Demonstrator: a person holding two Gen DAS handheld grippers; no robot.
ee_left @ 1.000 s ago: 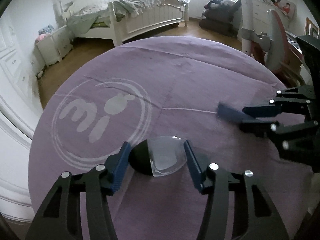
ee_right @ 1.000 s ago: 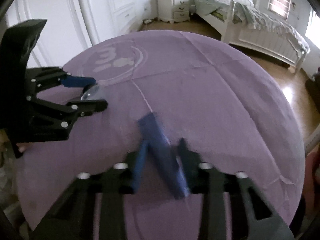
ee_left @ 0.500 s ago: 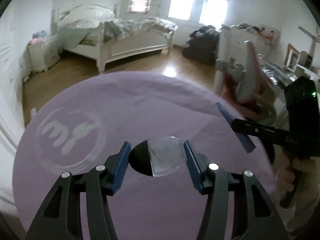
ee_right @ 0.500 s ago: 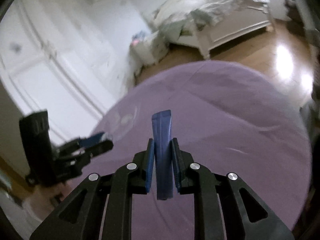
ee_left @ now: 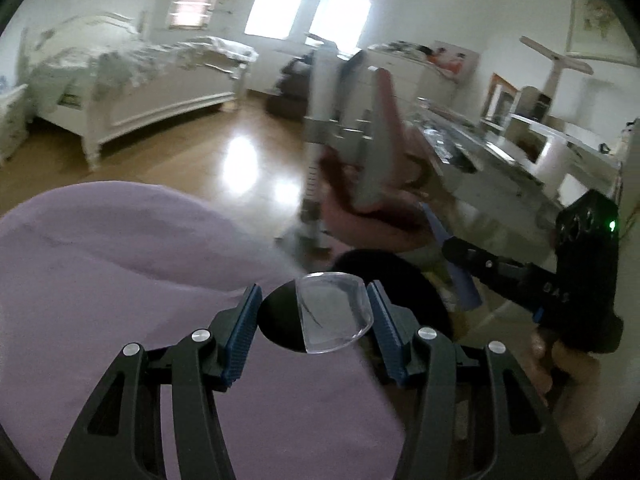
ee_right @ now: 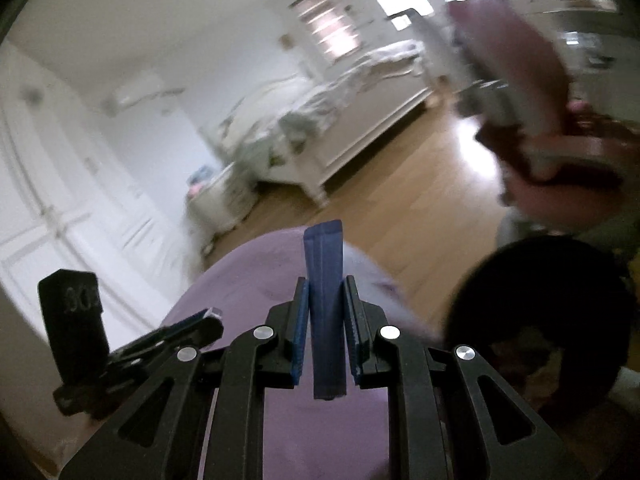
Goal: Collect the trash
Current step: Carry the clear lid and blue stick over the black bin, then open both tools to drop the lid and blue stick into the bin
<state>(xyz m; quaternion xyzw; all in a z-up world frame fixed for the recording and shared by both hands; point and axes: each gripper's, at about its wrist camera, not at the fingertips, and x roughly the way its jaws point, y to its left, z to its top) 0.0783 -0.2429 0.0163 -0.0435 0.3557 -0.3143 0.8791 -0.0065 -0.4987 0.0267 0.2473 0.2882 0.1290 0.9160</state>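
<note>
L tool (ee_left: 314,322) clamped on clear plastic cup (ee_left: 334,316); R tool (ee_right: 325,330) clamped on blue wrapper (ee_right: 325,300). Black bin (ee_right: 536,316) just right of R tool.

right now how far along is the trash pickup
Both pieces are picked up. The left hand-held gripper grips a clear plastic lid with a black piece; the right hand-held gripper clamps a blue wrapper. Left: dropping them into the black bin beside the purple table.
</note>
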